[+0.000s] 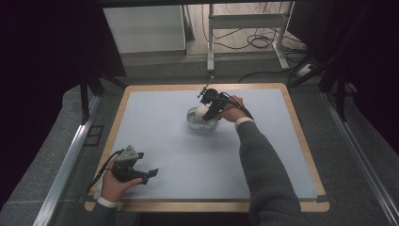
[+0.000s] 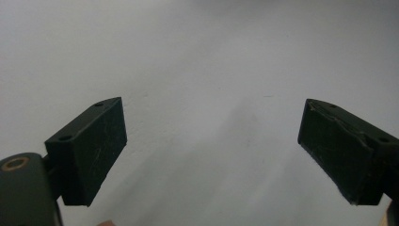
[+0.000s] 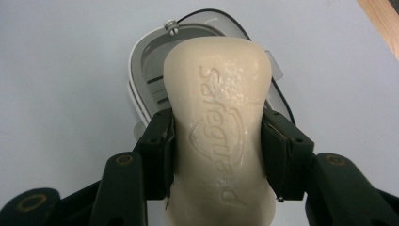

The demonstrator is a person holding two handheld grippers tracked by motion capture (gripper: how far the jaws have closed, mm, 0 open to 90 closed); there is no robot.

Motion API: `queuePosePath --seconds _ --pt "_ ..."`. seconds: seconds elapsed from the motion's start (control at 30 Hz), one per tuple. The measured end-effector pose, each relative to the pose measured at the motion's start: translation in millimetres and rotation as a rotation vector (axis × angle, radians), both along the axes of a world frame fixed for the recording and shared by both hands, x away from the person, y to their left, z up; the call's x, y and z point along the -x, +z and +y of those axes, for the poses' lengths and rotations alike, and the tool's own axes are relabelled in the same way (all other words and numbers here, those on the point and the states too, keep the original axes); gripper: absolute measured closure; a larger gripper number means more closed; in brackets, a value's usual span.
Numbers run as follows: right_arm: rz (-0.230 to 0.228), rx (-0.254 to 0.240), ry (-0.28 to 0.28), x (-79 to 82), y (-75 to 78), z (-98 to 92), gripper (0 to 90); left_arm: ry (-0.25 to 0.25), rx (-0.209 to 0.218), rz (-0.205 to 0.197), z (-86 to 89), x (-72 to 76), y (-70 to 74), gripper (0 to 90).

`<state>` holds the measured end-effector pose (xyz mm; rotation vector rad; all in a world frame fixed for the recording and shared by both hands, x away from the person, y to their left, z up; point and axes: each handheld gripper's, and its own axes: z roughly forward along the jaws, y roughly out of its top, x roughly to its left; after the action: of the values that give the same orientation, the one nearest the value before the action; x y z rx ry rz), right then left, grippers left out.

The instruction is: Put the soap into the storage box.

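Note:
A cream bar of soap (image 3: 219,127) with embossed lettering sits between the pads of my right gripper (image 3: 218,150), which is shut on it. Below the soap lies a grey soap dish (image 3: 146,70) with a slotted insert. From the high view, the right gripper (image 1: 207,111) holds the soap (image 1: 202,110) just over the dish (image 1: 194,123) in the middle of the mat. My left gripper (image 1: 151,174) rests near the front left corner, held by a hand. Its jaws stand wide apart in the left gripper view, with only bare mat between the pads (image 2: 96,146).
The pale blue mat (image 1: 164,141) covers a wooden-edged table (image 1: 301,136). Metal rails run along both sides. Cables and a frame leg stand on the floor beyond the far edge.

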<state>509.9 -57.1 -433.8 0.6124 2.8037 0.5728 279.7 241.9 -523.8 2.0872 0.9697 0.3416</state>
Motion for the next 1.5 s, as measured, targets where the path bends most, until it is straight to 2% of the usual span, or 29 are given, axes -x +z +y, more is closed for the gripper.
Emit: queuePosePath --seconds 0.4,0.5,0.7,0.73,0.8,0.93,0.97,1.1,1.23,1.3,1.4,1.5 --pt "-0.010 0.022 0.091 -8.8 -12.6 16.6 48.9 -0.002 0.001 0.002 -1.0 -0.1 -1.0 9.0" --pt "-0.001 0.031 0.104 -9.0 -14.8 18.2 48.9 -0.003 0.003 0.003 -1.6 -0.3 -1.2 9.0" --pt "-0.013 0.059 0.109 -8.5 -18.9 16.9 47.5 -0.006 0.004 0.005 -2.4 -0.6 -1.8 9.0" --pt "-0.017 0.052 0.105 -8.6 -18.4 16.4 46.9 -0.005 0.004 0.004 -2.2 -0.5 -1.6 9.0" --pt "-0.024 -0.001 0.088 -8.9 -13.7 14.5 46.2 -0.003 0.004 0.004 -2.1 -0.6 -1.6 9.0" --pt "-0.038 -0.017 0.072 -5.7 -7.1 12.1 44.3 -0.005 0.002 0.004 -2.0 -0.6 -1.4 9.0" --pt "-0.061 -0.029 0.067 -3.9 -5.4 10.5 44.3 -0.004 0.002 0.003 -2.1 -0.5 -1.4 9.0" --pt "-0.069 -0.103 0.030 0.9 -0.2 1.8 41.1 -0.006 0.007 0.004 -2.4 -0.3 -1.1 9.0" --pt "-0.084 -0.154 -0.012 9.6 3.7 -7.9 39.2 -0.006 0.006 0.005 -2.6 -0.4 -1.3 9.0" --pt "-0.095 -0.206 -0.046 16.1 5.5 -14.9 38.6 -0.006 0.008 0.003 -2.7 -0.5 -1.4 9.0" --pt "-0.112 -0.233 -0.065 24.6 5.2 -25.0 36.9 -0.008 0.003 0.004 -3.1 -0.8 -1.7 9.0" --pt "-0.109 -0.258 -0.093 34.6 3.2 -35.2 35.7 -0.004 0.002 0.001 -2.7 -0.6 -1.6 9.0"
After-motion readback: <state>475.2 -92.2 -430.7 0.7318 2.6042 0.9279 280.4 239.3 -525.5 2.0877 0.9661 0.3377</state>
